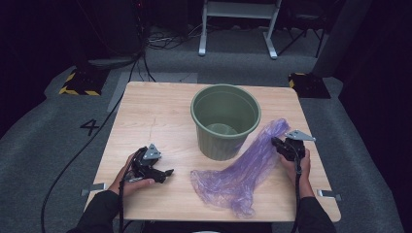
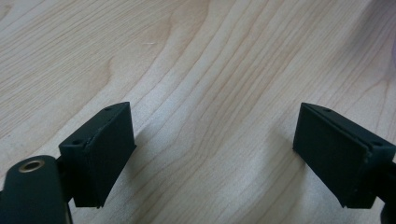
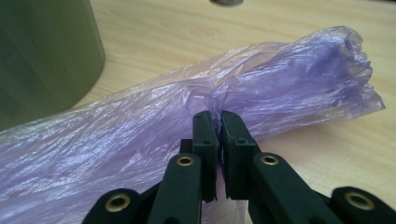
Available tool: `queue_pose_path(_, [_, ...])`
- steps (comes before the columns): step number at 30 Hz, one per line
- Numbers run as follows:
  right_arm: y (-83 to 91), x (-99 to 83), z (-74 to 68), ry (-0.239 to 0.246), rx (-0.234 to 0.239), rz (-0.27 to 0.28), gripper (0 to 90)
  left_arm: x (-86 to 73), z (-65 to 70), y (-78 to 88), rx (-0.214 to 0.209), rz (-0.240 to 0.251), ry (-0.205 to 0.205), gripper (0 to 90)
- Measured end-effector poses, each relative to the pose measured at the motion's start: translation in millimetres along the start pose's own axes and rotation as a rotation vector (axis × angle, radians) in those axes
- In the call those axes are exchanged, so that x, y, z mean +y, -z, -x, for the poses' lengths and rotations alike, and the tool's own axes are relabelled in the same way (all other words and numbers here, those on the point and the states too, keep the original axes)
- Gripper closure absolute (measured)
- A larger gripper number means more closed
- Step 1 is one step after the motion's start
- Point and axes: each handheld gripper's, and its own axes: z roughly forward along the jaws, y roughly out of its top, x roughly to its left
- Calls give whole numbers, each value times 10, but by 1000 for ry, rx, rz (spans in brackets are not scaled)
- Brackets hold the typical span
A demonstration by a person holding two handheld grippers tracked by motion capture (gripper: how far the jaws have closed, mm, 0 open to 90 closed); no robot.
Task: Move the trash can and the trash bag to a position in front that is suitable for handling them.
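A crumpled purple plastic bag [image 1: 243,172] lies stretched across the wooden table [image 1: 145,116], from front centre up to the right of a green bin [image 1: 225,119]. My right gripper [image 1: 279,144] is shut on the bag's upper end; in the right gripper view its jaws pinch a fold of the bag [image 3: 261,74] between them, right gripper [image 3: 219,116]. My left gripper [image 1: 167,174] rests low over the table at the front left, jaws wide apart with bare wood between them, left gripper [image 2: 215,140]. It is a short way left of the bag's lower end.
The green bin stands upright and empty at the table's middle, close beside the bag [image 3: 42,56]. Around the table lie grey carpet, cables and yellow-black striped stand bases [image 1: 80,82]. A white frame [image 1: 238,24] stands behind.
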Motion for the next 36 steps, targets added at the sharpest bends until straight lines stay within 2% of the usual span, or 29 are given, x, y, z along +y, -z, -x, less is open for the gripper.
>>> queue_pose_path(15, [252, 119, -39, 35, 30, 146, 873, -3, -9, 0, -8, 3, -7, 123])
queue_pose_path(26, [367, 193, -90, 66, 44, 205, 873, -13, -11, 10, -9, 6, -12, 133])
queue_pose_path(36, [485, 239, -100, 60, 48, 272, 875, -13, -12, 10, -10, 7, -13, 134])
